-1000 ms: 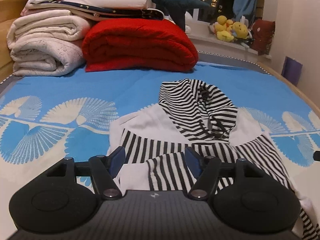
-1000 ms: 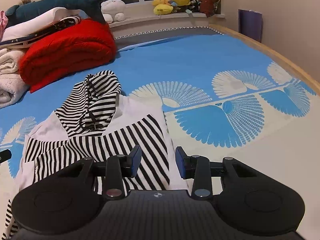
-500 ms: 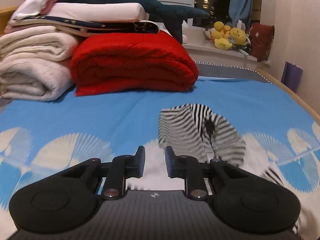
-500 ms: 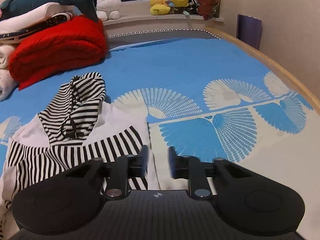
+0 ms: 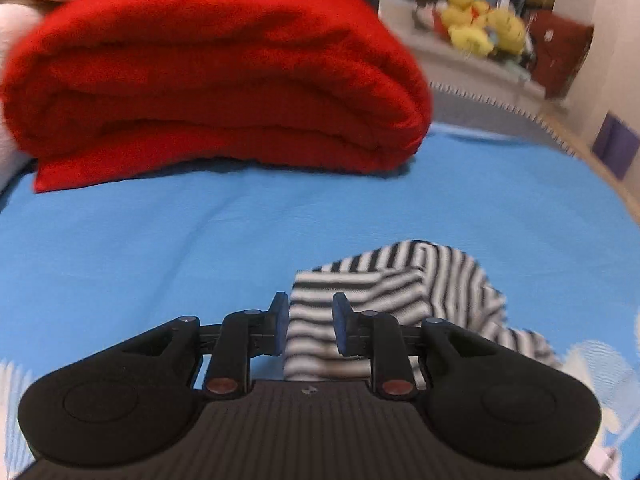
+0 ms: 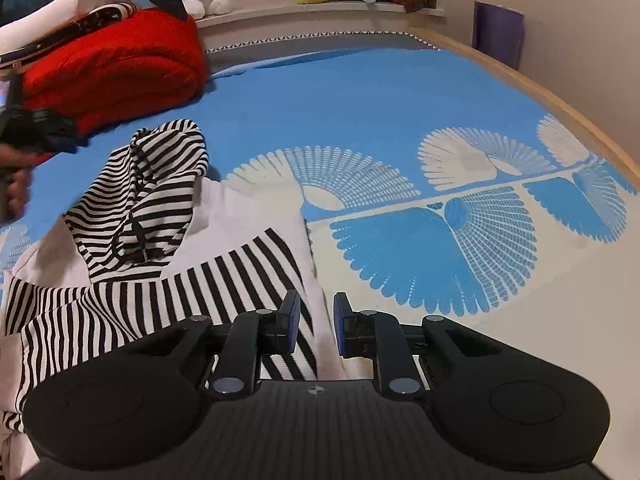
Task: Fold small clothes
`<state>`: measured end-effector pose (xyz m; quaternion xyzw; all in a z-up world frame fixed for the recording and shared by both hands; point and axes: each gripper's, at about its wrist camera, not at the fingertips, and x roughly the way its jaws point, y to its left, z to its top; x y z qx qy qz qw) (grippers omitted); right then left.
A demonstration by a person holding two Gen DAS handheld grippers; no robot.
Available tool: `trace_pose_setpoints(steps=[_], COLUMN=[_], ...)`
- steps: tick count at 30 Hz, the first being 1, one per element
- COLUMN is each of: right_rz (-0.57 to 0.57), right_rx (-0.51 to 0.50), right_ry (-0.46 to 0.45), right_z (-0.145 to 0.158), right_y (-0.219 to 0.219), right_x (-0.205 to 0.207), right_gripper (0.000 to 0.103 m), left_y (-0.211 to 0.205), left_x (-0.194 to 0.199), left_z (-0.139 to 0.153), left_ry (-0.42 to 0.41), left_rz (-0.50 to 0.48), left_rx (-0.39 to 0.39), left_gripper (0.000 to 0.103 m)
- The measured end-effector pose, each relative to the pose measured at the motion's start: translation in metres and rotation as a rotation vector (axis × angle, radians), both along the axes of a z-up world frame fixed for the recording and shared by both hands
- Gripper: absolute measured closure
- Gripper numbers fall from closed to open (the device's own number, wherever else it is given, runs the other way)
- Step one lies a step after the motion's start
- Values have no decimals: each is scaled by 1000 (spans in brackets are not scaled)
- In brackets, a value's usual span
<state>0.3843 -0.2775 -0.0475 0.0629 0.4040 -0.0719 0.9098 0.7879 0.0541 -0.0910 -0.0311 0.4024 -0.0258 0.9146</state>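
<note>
Gripping striped cloth with my left tool [image 5: 308,326], narrow-jawed on the hoodie's [image 6: 168,248] hood [image 5: 400,280]; right tool [image 6: 316,326] pinches the white hem edge. Hoodie lies flat on the blue bed sheet [image 6: 360,112], long axis running hood-to-hem between my tools. Soft knit, limp. Folded red blanket [image 5: 216,76] beyond.

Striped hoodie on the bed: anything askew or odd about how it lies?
Yes. The hoodie lies rumpled rather than flat: its striped hood is bunched up and flopped to one side, and the striped panels run crooked across the white body. Nothing looks torn or spilled on the bedspread.
</note>
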Motion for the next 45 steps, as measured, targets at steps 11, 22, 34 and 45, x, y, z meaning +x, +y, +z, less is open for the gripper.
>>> trace_pose_setpoints(steps=[11,22,34,45], right_rz=[-17,-43,-110,-76], right_rx=[-15,-9,113,410], right_ry=[53,46,-117,-36], right_z=[-19,-8,47,31], right_y=[2,-9,-27,-26], right_x=[6,5,-23,-33], right_gripper=[84,84,84,64], left_y=[10,-19,-46,55], left_x=[67,37,-360,-419], left_z=[-51,-13,95,28], left_ry=[60,14,-167,156], left_rz=[98,-133,-764,156], left_rx=[-116,14,61,-417], left_gripper=[53,100,99,68])
